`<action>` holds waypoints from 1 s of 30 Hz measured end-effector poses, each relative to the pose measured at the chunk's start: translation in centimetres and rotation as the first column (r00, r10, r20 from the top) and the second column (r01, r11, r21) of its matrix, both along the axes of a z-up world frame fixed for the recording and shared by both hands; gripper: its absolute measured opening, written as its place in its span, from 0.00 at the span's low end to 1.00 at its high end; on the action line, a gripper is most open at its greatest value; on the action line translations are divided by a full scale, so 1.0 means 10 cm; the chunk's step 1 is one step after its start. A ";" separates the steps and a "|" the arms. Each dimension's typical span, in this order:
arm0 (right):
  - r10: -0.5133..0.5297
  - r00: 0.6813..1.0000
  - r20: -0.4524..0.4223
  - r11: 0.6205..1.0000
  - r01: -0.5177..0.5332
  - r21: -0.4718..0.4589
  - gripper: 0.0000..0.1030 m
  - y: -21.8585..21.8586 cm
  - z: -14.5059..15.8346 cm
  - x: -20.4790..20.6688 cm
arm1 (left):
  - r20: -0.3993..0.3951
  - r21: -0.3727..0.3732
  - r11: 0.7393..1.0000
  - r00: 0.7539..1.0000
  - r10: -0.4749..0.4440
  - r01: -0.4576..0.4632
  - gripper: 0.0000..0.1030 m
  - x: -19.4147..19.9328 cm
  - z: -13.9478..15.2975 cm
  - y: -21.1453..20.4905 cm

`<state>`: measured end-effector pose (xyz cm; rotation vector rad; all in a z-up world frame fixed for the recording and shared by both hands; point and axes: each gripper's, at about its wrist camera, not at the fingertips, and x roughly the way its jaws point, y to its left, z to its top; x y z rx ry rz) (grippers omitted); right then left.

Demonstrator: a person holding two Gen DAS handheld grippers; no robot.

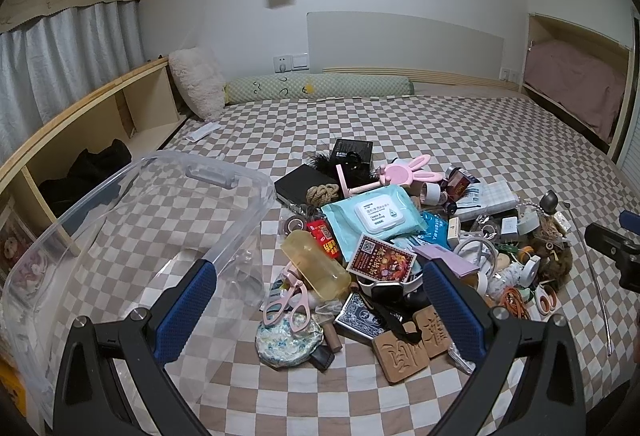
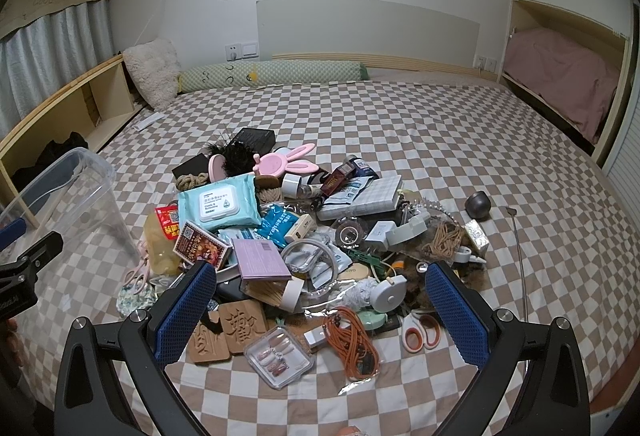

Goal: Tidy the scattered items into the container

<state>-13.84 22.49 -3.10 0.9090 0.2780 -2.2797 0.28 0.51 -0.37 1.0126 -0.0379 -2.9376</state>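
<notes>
A clear plastic container stands on the checked bed at the left; it also shows in the right wrist view. A heap of scattered items lies to its right: a blue wipes pack, pink scissors, a yellow bottle, wooden carved blocks, a purple card, an orange cord. My left gripper is open and empty above the heap's left side. My right gripper is open and empty above the heap's front.
A wooden shelf runs along the left side of the bed. A green bolster and a white fluffy pillow lie at the head. A thin metal rod lies right of the heap.
</notes>
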 end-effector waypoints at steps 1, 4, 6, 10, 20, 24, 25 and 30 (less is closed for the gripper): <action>0.000 1.000 0.000 1.000 0.000 0.000 1.00 0.00 0.00 0.00 | 0.000 0.000 1.000 1.000 0.001 -0.001 1.00 0.00 0.00 0.00; 0.001 1.000 0.001 1.000 -0.001 0.000 1.00 0.01 0.00 -0.01 | 0.000 -0.001 1.000 1.000 0.001 -0.001 1.00 0.00 0.00 0.00; 0.002 1.000 0.000 1.000 -0.002 0.002 1.00 0.00 0.00 -0.01 | 0.000 -0.004 1.000 1.000 0.002 -0.002 1.00 0.00 0.01 0.00; 0.004 1.000 0.000 1.000 -0.004 0.002 1.00 0.00 0.00 0.00 | -0.002 -0.013 1.000 1.000 0.002 -0.002 1.00 0.00 0.01 0.00; 0.013 0.998 0.063 0.999 -0.011 -0.036 1.00 0.06 -0.02 -0.08 | 0.023 0.000 1.000 1.000 -0.004 0.004 1.00 -0.04 -0.02 -0.02; 0.032 0.997 0.070 0.999 -0.029 -0.044 1.00 0.08 -0.05 -0.11 | 0.031 0.001 1.000 0.999 -0.014 0.014 1.00 -0.07 -0.05 -0.02; 0.037 0.997 0.074 0.998 -0.034 -0.045 1.00 0.08 -0.06 -0.11 | 0.034 0.005 1.000 0.999 -0.018 0.017 1.00 -0.07 -0.05 -0.02; 0.064 0.996 0.062 0.998 -0.065 0.019 1.00 0.00 -0.20 -0.13 | 0.039 0.016 0.999 0.999 -0.031 0.031 1.00 -0.07 -0.07 -0.01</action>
